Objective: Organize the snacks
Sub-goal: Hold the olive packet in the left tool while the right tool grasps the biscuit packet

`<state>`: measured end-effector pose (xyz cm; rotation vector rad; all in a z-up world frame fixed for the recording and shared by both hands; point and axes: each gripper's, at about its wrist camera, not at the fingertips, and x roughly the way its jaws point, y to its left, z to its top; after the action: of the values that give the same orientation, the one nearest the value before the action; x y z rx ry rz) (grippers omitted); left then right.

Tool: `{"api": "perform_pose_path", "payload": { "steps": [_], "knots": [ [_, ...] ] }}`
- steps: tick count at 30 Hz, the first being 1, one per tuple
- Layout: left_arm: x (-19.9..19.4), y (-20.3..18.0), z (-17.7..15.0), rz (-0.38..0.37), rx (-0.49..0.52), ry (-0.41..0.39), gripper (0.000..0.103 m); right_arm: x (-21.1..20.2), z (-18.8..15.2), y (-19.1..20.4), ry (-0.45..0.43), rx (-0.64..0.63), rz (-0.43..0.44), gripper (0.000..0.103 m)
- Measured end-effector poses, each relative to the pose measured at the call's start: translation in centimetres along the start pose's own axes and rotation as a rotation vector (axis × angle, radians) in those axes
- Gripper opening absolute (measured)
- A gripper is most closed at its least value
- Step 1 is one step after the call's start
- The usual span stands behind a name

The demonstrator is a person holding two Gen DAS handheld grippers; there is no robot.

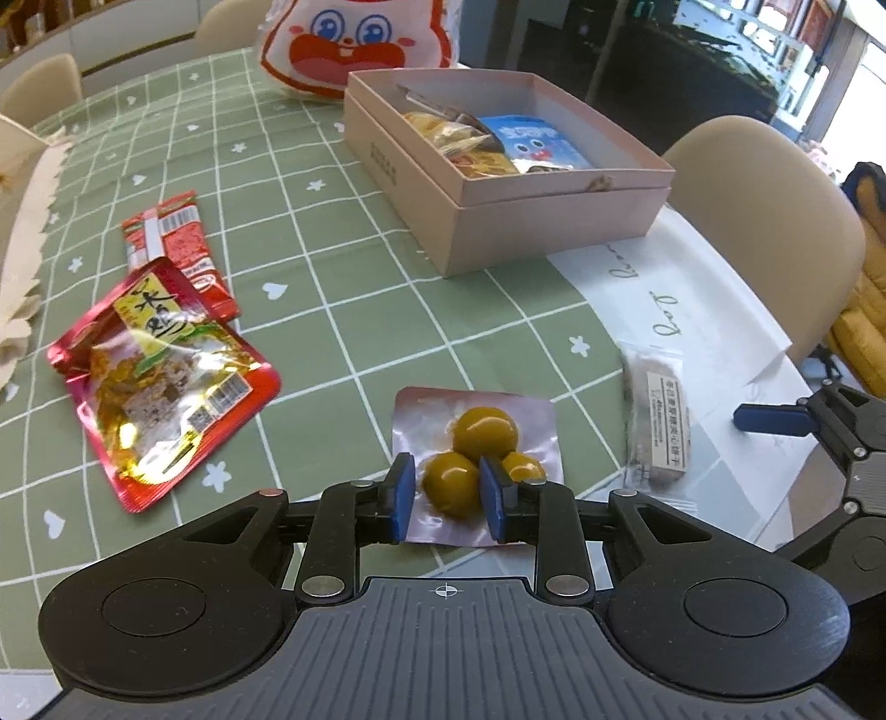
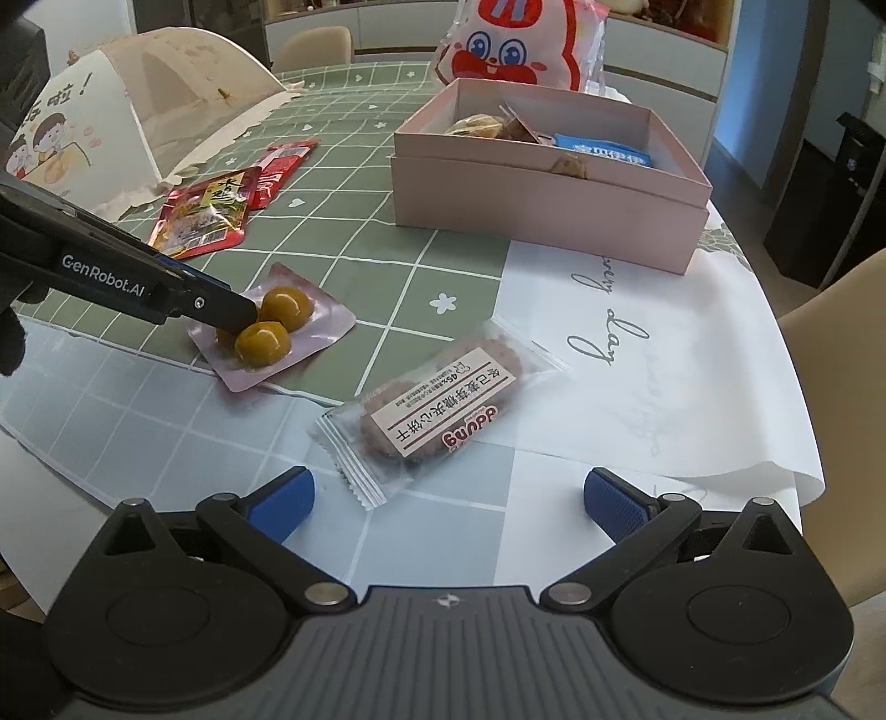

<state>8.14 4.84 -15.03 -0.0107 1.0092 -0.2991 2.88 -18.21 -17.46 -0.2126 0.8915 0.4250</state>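
My left gripper (image 1: 447, 494) is down over the pink pouch of olives (image 1: 476, 448), which lies flat on the green checked worktop (image 1: 332, 266). Its jaws are narrowed around one of the three yellow-green fruits, a blue pad on either side of it; from my left wrist view I cannot tell whether the pads already press on the fruit or stand just clear of it, and the pouch rests on the cloth, not lifted. From the right wrist view the same gripper (image 2: 243, 315) reaches in from the left, its tip among the fruits in the pouch (image 2: 271, 332).

My right gripper (image 2: 447, 501) hovers released, jaws spread wide with nothing between them. Just ahead of it lies the clear-wrapped biscuit (image 2: 437, 410) with a white label, flat on the worktop where the green cloth meets a pale blue-and-white sheet.

Farther back stands the pink box (image 2: 548, 205), open, with several snack packets already inside, among them a blue packet (image 1: 534, 141). Behind the box is a white bag with a red cartoon face (image 1: 354, 44).

To the left on the green cloth lie two more snacks: a red pouch with yellow label (image 1: 160, 382) and, partly under its far end, a slim red packet (image 1: 177, 243). Both are well apart from the box and from either gripper.
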Motion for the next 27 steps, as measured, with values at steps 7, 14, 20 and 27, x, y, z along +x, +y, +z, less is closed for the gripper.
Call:
{"api": "perform_pose_path", "payload": {
  "steps": [7,14,20,27],
  "knots": [
    [-0.9,0.1,-0.4,-0.050,0.020,-0.010,0.029,0.2,0.4,-0.1,0.023,-0.008,0.007,0.103],
    [-0.6,-1.6,-1.0,-0.039,0.197,0.034,0.031,0.3,0.6,-0.1,0.025,-0.012,0.009,0.103],
    [-1.2,-2.8,0.0,-0.033,0.285,0.020,0.031,0.2,0.4,-0.1,0.016,-0.008,0.006,0.103],
    [0.8,-3.0,0.2,-0.036,0.419,0.105,0.035,0.0,0.0,0.0,0.002,-0.005,0.006,0.103]
  ]
}}
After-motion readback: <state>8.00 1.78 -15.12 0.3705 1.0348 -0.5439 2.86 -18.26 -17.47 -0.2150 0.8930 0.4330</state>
